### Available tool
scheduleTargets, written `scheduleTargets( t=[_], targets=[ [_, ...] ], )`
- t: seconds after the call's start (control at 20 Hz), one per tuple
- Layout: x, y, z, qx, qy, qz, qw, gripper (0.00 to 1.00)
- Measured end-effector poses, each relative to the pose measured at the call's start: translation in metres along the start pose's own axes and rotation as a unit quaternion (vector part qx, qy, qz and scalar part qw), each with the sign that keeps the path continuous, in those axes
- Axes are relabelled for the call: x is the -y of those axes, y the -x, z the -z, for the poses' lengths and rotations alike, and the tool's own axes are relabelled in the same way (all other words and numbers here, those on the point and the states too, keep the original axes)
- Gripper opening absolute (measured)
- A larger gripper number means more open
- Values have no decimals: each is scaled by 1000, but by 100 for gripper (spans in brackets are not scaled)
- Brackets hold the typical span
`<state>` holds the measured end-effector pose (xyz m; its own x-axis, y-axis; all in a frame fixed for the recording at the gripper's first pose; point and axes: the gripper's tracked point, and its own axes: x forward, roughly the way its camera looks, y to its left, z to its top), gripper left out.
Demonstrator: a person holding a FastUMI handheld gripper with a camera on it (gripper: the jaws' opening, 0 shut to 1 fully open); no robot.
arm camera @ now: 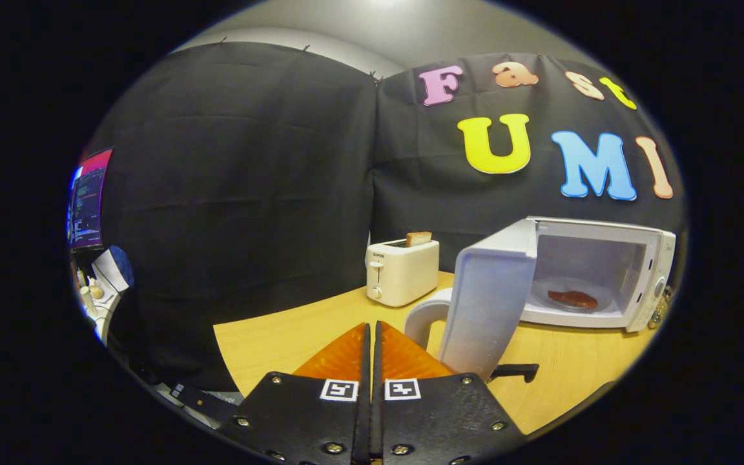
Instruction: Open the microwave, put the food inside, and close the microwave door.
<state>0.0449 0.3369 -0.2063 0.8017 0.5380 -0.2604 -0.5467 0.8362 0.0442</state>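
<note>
While the tongs sit pressed together, holding nothing, the microwave stands on the surface ahead and to their right. Its door hangs wide open, swung toward the tongs. Food lies on the plate inside. A toaster with bread up top stands straight beyond the tongs.

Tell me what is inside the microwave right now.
Inside the microwave, a reddish-brown piece of food lies on the round turntable plate. The open door covers the cavity's left side. The gripper, fingers shut on nothing, is outside, before the door.
</note>
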Motion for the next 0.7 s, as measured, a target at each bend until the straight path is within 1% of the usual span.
scheduleTargets(
  t=[0.15, 0.4, 0.6, 0.7],
  targets=[
    [23, 23, 2, 7, 25, 34, 999, 1],
    [74, 47, 16, -7, -1, 87, 996, 1],
    [132, 61, 19, -5, -21, 138, 990, 1],
    [162, 67, 19, -3, -19, 166, 986, 1]
  ],
)
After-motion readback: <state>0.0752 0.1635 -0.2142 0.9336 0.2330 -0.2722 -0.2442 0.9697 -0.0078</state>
